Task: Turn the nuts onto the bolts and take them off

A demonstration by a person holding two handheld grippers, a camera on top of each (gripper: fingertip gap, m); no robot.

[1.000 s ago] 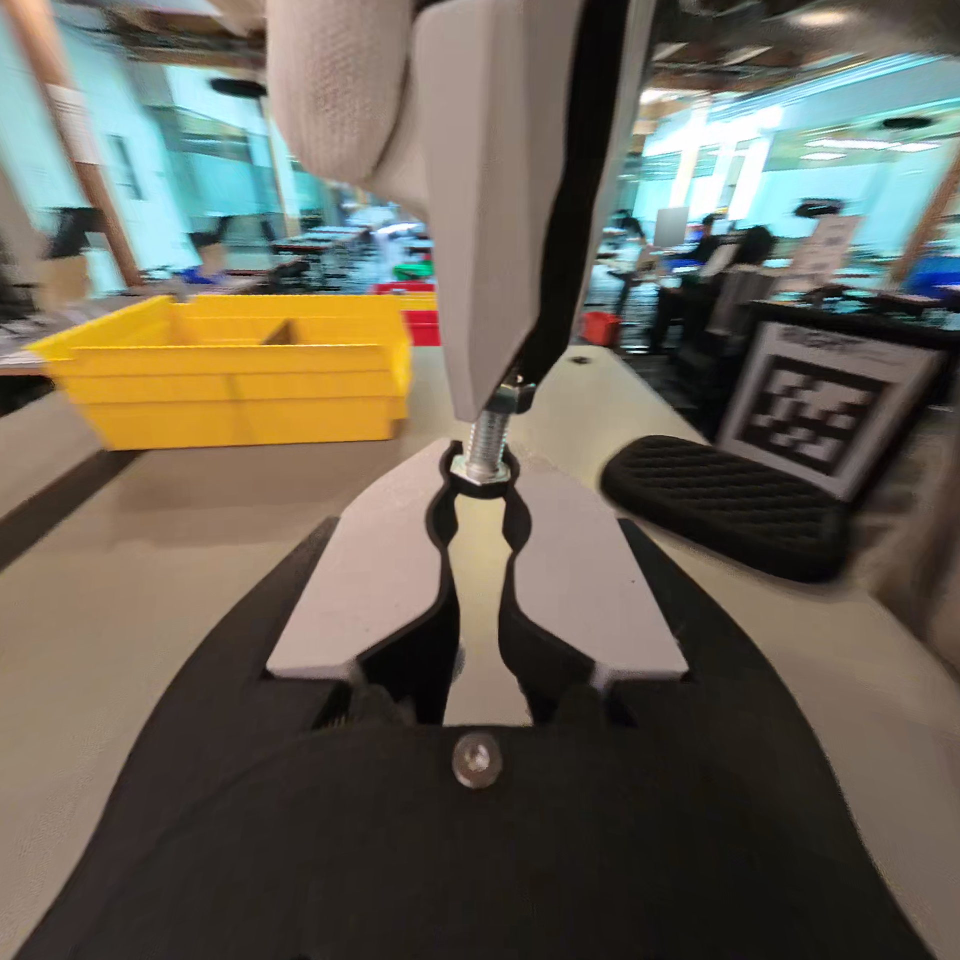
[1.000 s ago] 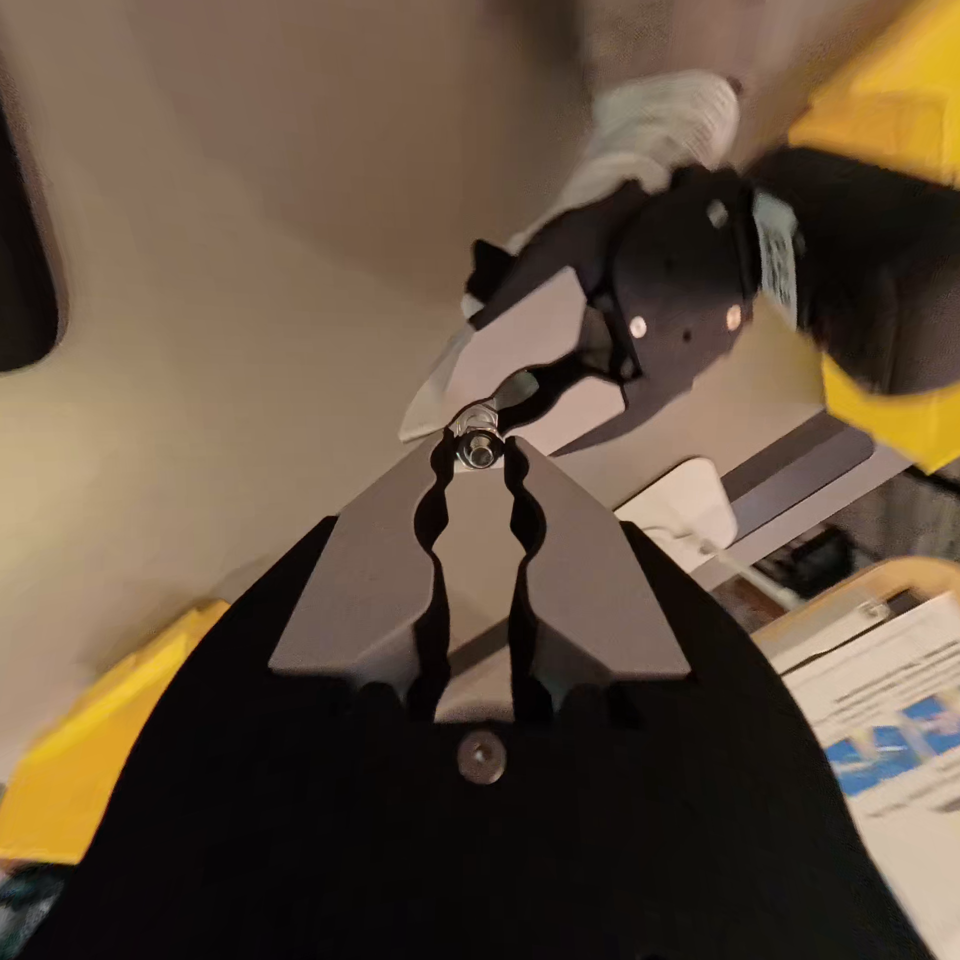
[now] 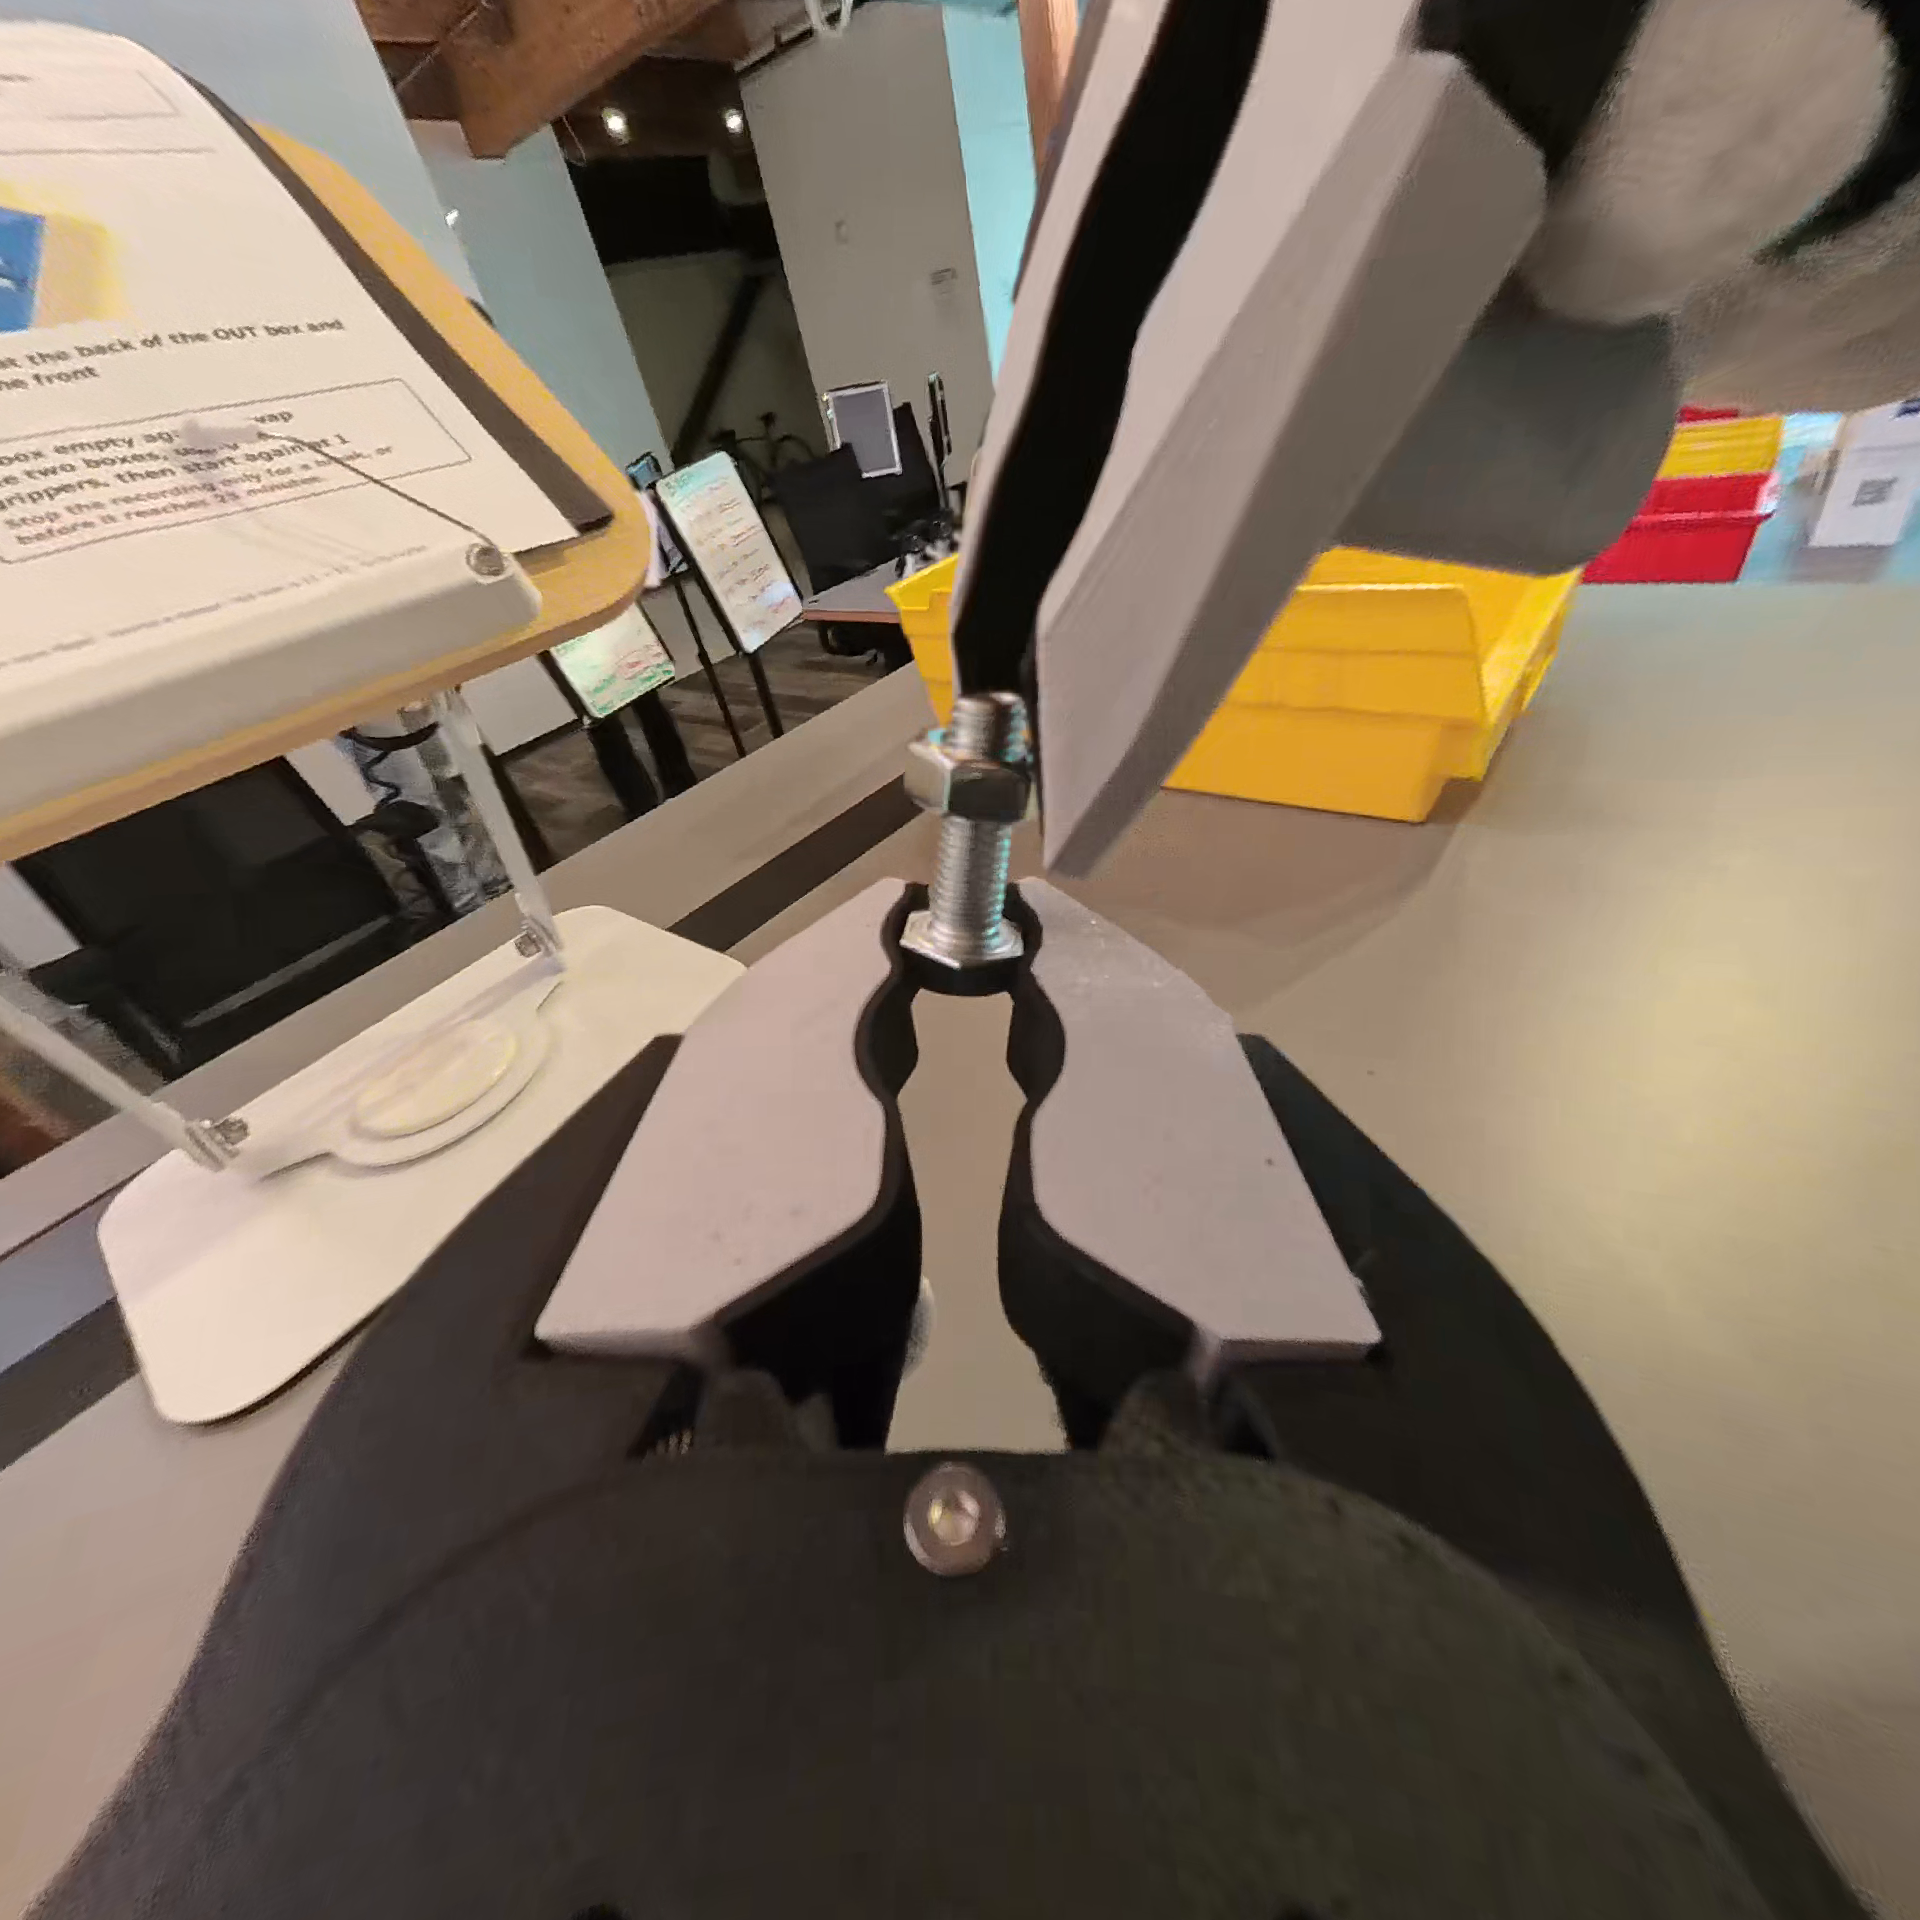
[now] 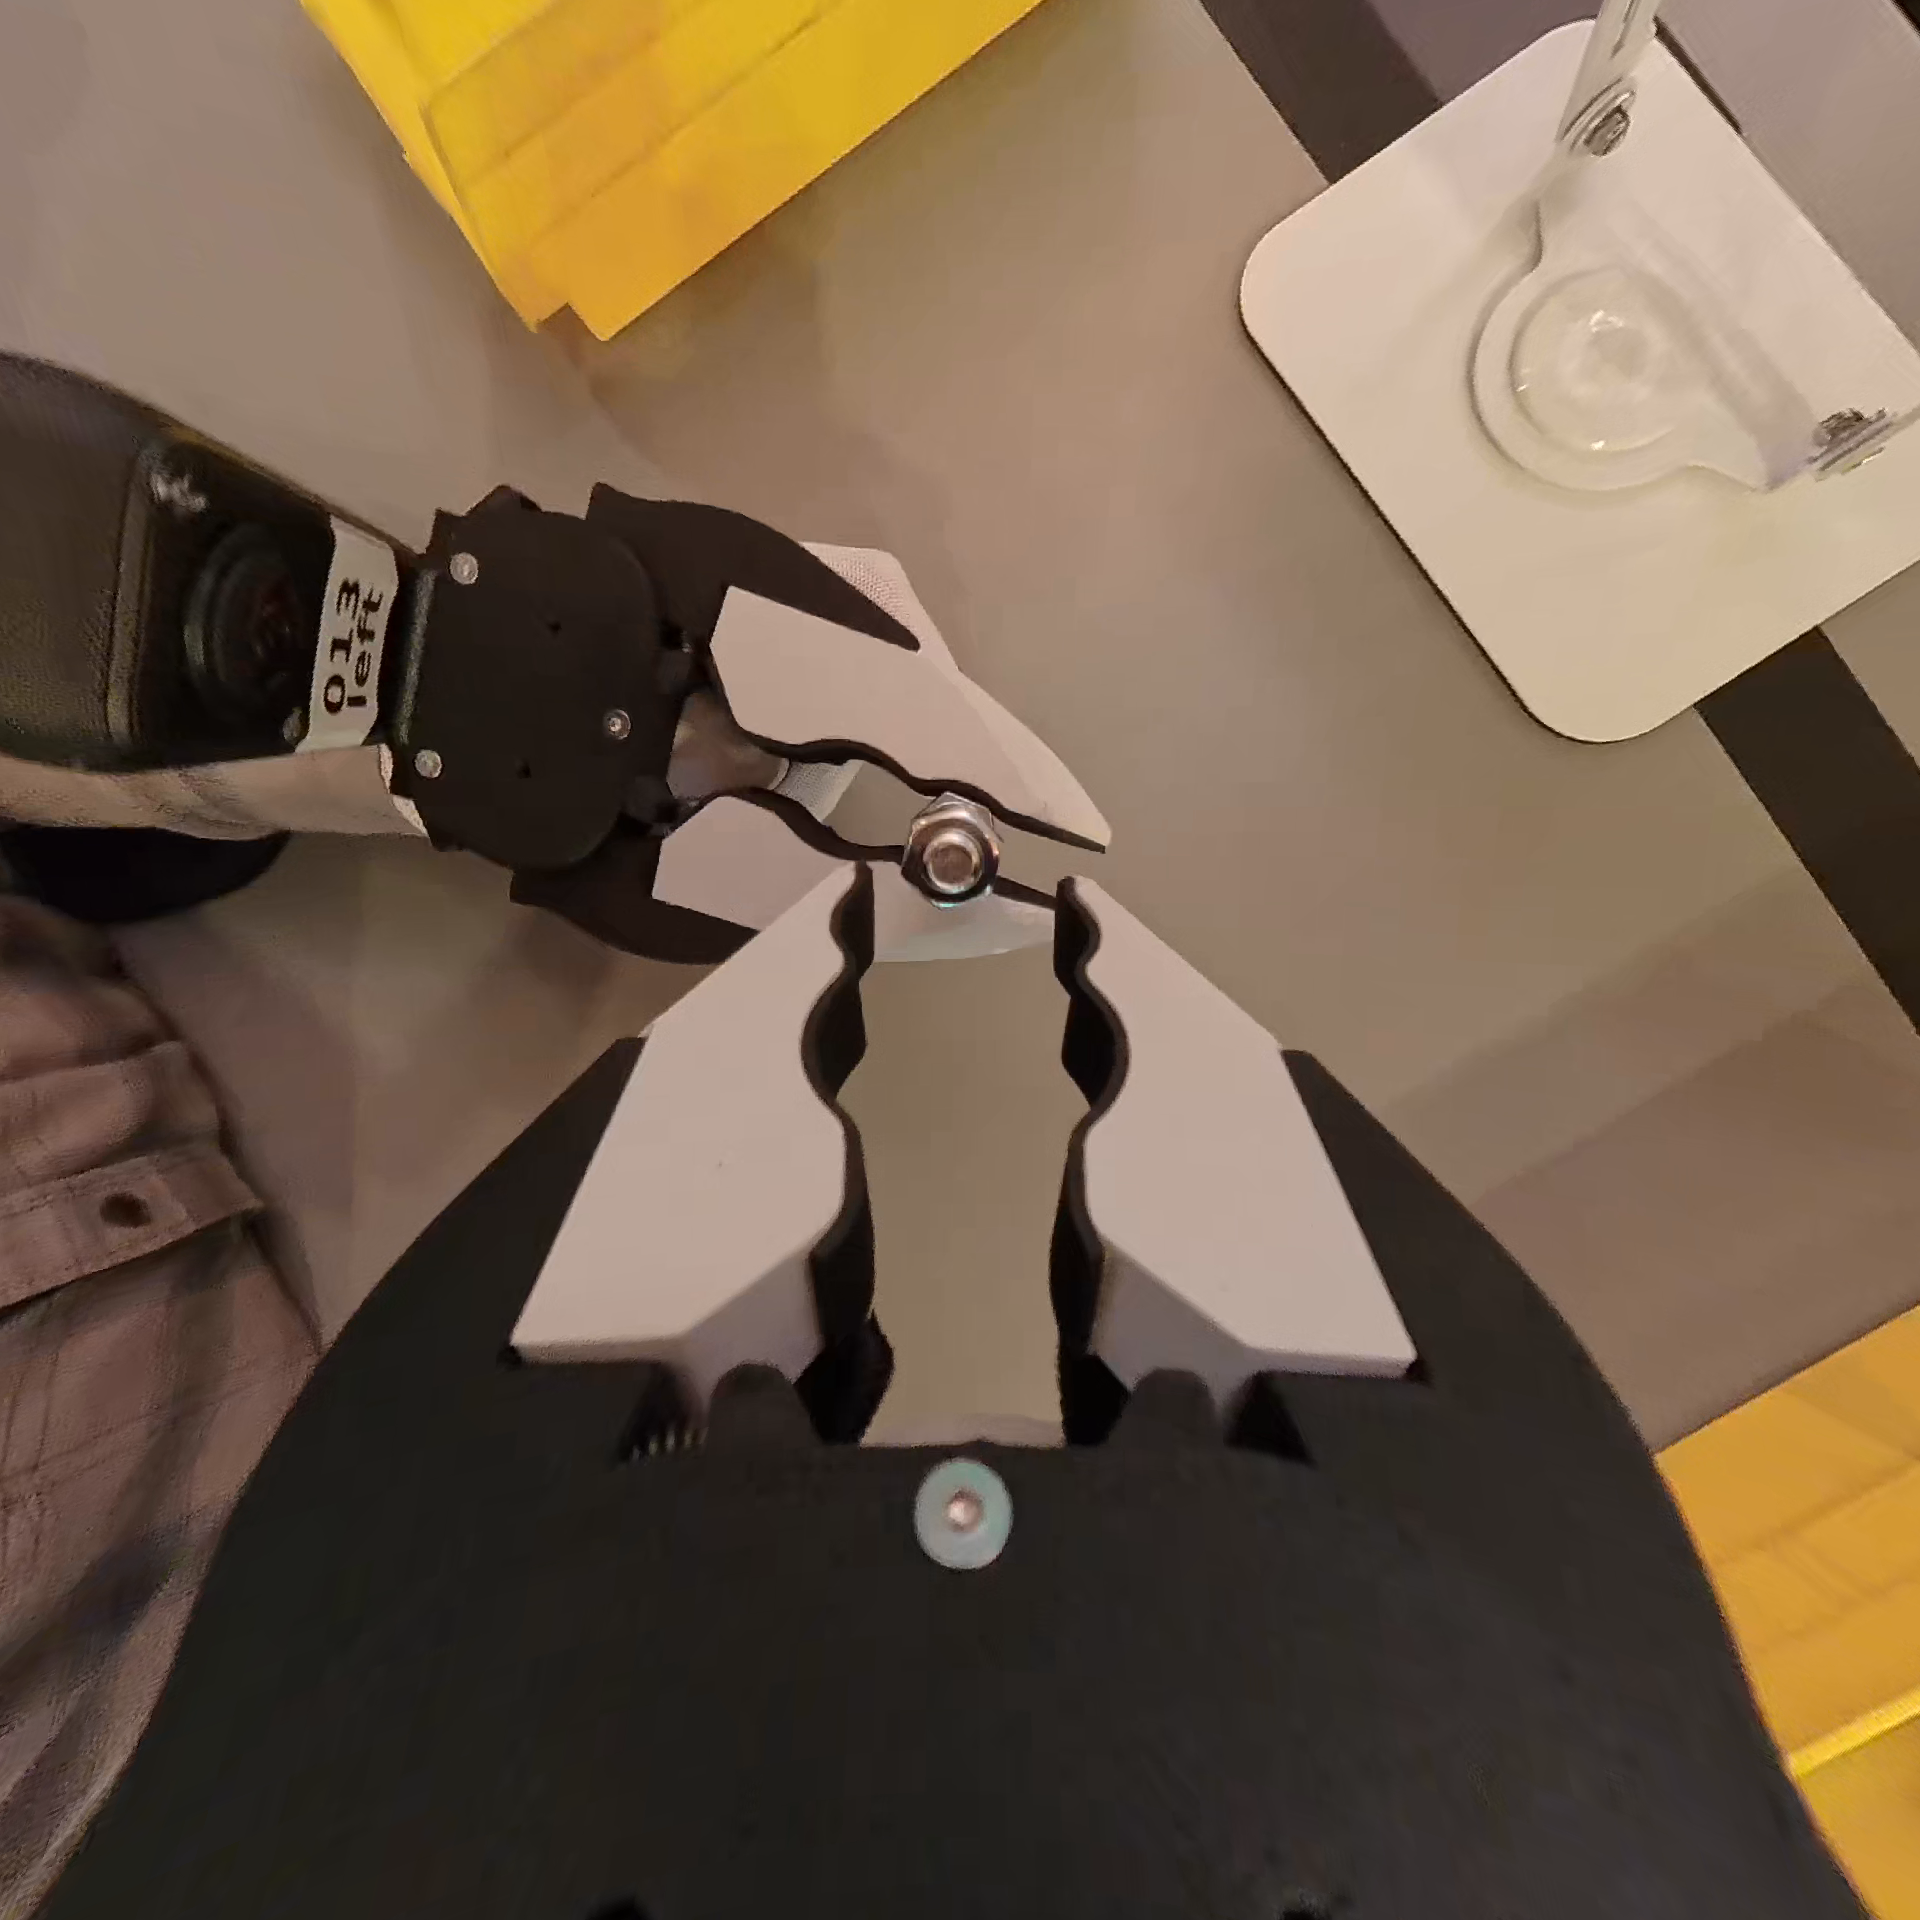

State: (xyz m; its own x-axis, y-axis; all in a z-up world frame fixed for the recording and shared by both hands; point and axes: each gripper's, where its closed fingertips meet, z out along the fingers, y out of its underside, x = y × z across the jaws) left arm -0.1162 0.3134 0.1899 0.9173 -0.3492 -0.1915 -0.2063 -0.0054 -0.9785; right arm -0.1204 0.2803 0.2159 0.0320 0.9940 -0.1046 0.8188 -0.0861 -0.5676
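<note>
My left claw point(image 3: 956, 940) was clamped around the hexagonal head of a threaded silver steel bolt point(image 3: 964, 868), which stood upright above the smooth grey-beige desk point(image 3: 1621, 1039). A silver hex nut point(image 3: 971, 784) sat high on the thread, near the bolt's top end. My right claw point(image 4: 961, 899) came down from above with its grey fingers spread apart — not gripping anything. In the left wrist view one right finger point(image 3: 1226, 520) lay just beside the nut, but I could not tell whether it touched. From the right wrist view I looked down the bolt's axis and saw the nut point(image 4: 951, 847) just past my open fingertips, with the left claw point(image 4: 971, 847) reaching in from the left.

On the desk stood a yellow plastic bin point(image 3: 1351, 717) beyond the bolt, and to the left a white flat-based stand point(image 3: 312, 1247) carrying a printed sheet on a tilted board point(image 3: 260, 416). A dark strip point(image 4: 1787, 790) ran along the desk by the stand's base. Behind the desk the room opened out — pale teal walls, whiteboards on easels point(image 3: 738, 551), red bins point(image 3: 1704, 509) at the right, and dark wooden beams overhead. A plaid sleeve point(image 4: 114, 1299) showed at the lower left of the right wrist view.
</note>
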